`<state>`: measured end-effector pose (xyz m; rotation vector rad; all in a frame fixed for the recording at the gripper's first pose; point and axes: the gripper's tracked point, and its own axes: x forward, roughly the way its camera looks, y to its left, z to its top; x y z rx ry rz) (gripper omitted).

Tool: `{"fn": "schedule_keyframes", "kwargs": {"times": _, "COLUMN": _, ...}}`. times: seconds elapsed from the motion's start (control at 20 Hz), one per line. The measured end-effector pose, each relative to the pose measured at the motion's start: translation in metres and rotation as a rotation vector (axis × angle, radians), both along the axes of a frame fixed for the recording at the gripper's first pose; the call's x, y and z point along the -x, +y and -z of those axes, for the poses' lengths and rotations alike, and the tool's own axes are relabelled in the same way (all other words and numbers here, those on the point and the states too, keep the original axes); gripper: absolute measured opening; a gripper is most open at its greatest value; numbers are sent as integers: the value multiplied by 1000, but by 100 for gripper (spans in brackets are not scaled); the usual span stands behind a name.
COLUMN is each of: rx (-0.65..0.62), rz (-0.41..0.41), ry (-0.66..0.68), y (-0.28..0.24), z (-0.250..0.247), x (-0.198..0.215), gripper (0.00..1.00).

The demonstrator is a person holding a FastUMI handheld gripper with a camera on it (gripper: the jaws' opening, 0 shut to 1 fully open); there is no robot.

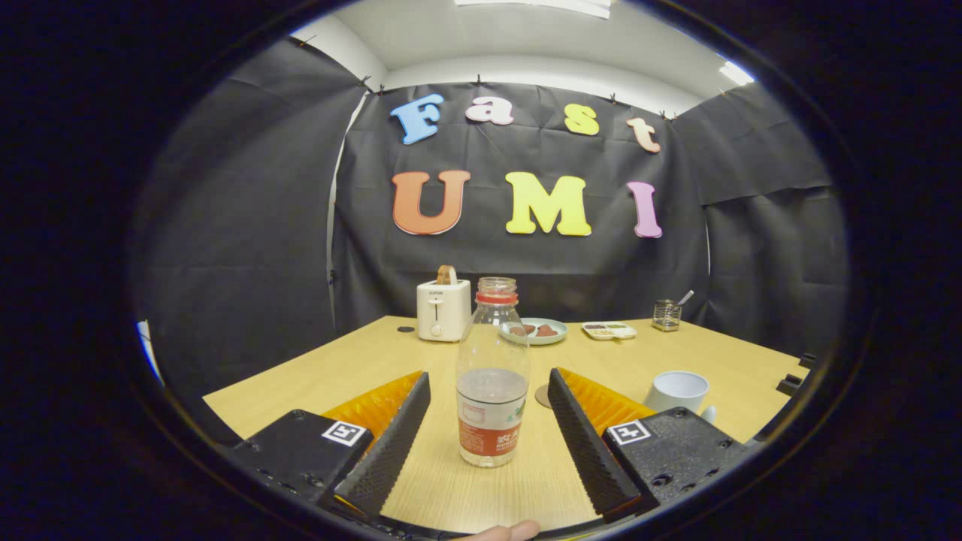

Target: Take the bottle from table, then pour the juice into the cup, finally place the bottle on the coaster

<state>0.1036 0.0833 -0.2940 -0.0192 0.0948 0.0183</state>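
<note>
Looking along your hand-held gripper (488,409) from the gripper view, you have its fingers spread wide apart, gripping nothing. Your fingertip (505,532) shows at the near edge below them.

Around the work on the wooden counter (361,361): a white toaster (443,309) with a slice of bread sticking out stands far back, beyond the fingers. Just beside it sits a plate (535,331) with some brown pieces on it, then a small flat tray (610,330) and a wire-mesh holder (666,315) with a utensil in it. All of these are well apart from the fingers. A white cup (679,392) stands ahead of the right finger, off to its outer side. A round coaster (543,395) lies flat just beyond the bottle, partly hidden behind the right finger.

The bottle (491,376) stands upright between the two fingers, touching neither. Its long axis is vertical, the uncapped mouth pointing straight up, and liquid fills roughly the lower part.
</note>
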Motion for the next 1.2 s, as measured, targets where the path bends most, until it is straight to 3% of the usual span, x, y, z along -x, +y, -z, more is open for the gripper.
{"fn": "schedule_keyframes", "kwargs": {"times": 0.4, "rx": 21, "rz": 63, "ry": 37, "y": -5, "z": 36, "x": -42, "gripper": 100}}
{"fn": "schedule_keyframes", "kwargs": {"times": 0.55, "rx": -6, "rz": 28, "ry": 36, "y": 1, "z": 38, "x": -47, "gripper": 100}}
{"fn": "schedule_keyframes", "kwargs": {"times": 0.7, "rx": -35, "rz": 15, "ry": 51, "y": -4, "z": 37, "x": -46, "gripper": 79}}
{"fn": "schedule_keyframes", "kwargs": {"times": 0.75, "rx": -48, "rz": 7, "ry": 50, "y": -2, "z": 33, "x": -44, "gripper": 79}}
{"fn": "schedule_keyframes", "kwargs": {"times": 1.0, "rx": -157, "rz": -30, "ry": 43, "y": 7, "z": 1, "x": -34, "gripper": 78}}
{"fn": "schedule_keyframes", "kwargs": {"times": 1.2, "rx": -347, "rz": -66, "ry": 74, "y": 19, "z": -10, "x": -26, "gripper": 78}}
